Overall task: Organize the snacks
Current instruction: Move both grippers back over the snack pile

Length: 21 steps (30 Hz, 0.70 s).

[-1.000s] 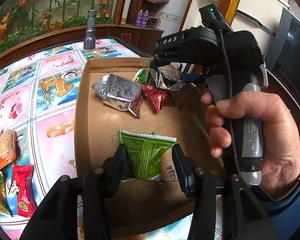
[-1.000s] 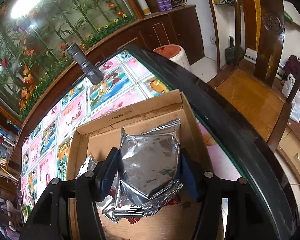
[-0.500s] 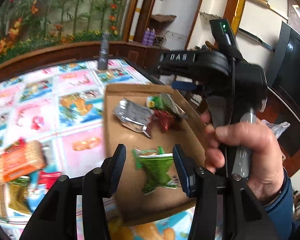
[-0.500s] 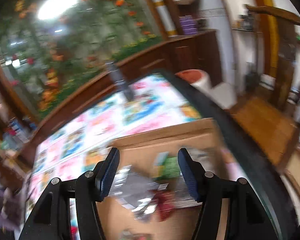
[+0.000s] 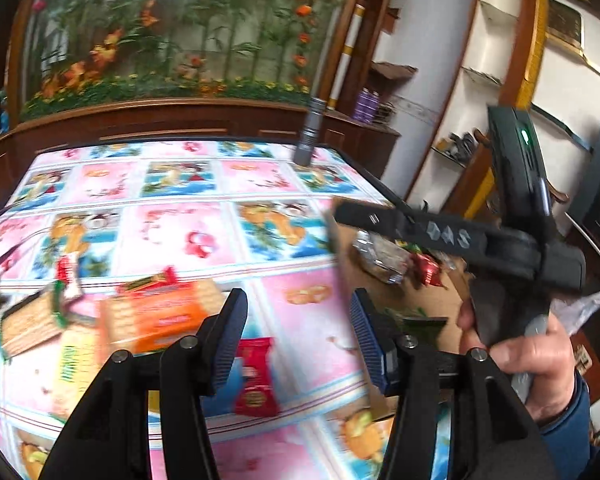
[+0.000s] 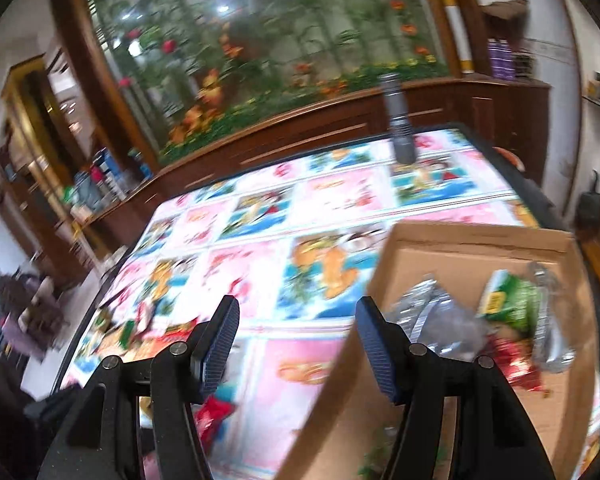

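We noted the left gripper (image 5: 296,332) hanging above the table, tilted downward, its blue-ribbed fingers (image 5: 230,336) apart with nothing between them; the jaws had just been widening. Under the gap lay bare tablecloth and a small red snack packet (image 5: 256,380). The right gripper (image 6: 296,344), seen in the right wrist view, likewise stood with fingers spread and empty, over the left rim of the shallow brown cardboard box (image 6: 476,248). In the left wrist view, a person's hand (image 5: 540,364) in a blue sleeve wrapped the black handle of that right gripper at the right edge of the frame.

The snacks were split. Inside the box, toward its far right part, lay crumpled silver foil packets (image 6: 440,320), a green packet (image 6: 512,304) and a red packet (image 6: 512,364). Near the table's left edge sat an orange biscuit pack (image 5: 160,316) with other loose wrappers, blurred.

The glass-topped table (image 5: 172,240) carried a pink-and-blue cartoon-printed cloth. A grey metal flashlight (image 5: 310,132) stood upright near the far edge. Behind it ran a dark wooden cabinet and a mural of bamboo and orange flowers (image 5: 180,32); white shelving filled the right wall.
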### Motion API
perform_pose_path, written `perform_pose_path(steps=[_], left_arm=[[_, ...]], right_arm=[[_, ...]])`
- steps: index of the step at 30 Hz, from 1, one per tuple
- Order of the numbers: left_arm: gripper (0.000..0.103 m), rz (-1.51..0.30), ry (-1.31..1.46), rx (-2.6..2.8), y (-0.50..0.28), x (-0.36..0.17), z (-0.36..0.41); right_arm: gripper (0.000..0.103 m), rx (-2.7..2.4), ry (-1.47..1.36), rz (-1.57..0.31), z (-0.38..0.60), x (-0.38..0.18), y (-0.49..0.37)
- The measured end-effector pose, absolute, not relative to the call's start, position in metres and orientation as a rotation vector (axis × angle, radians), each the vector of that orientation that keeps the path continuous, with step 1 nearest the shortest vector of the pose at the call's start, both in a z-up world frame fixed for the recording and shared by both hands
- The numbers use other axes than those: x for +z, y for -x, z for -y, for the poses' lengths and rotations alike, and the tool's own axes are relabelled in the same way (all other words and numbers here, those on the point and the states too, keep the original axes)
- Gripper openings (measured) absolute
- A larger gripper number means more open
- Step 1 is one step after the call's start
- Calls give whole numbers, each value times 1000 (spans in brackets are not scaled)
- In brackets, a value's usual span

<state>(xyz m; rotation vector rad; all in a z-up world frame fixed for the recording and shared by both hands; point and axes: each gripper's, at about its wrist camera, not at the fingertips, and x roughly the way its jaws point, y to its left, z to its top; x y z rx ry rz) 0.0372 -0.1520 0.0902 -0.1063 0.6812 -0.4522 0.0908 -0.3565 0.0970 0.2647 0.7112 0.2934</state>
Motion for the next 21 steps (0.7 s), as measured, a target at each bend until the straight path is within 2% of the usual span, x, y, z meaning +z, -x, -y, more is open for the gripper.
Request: perform_pose_path(steps=[4,7,15,21], left_arm=[[53,-682,112,-388,-41,91,115],[60,-697,103,-328,-47,87,80],[60,-790,234,-170,-96,63,-22],[60,-822,242,-146,-118,47,-43]], right_arm=[[65,345,-236,-738,336,90,-89],[65,354,-208,-741,329,89,-87],[65,369,-193,-755,319,87,-86],[65,401,-193,-779,312,82,-86]])
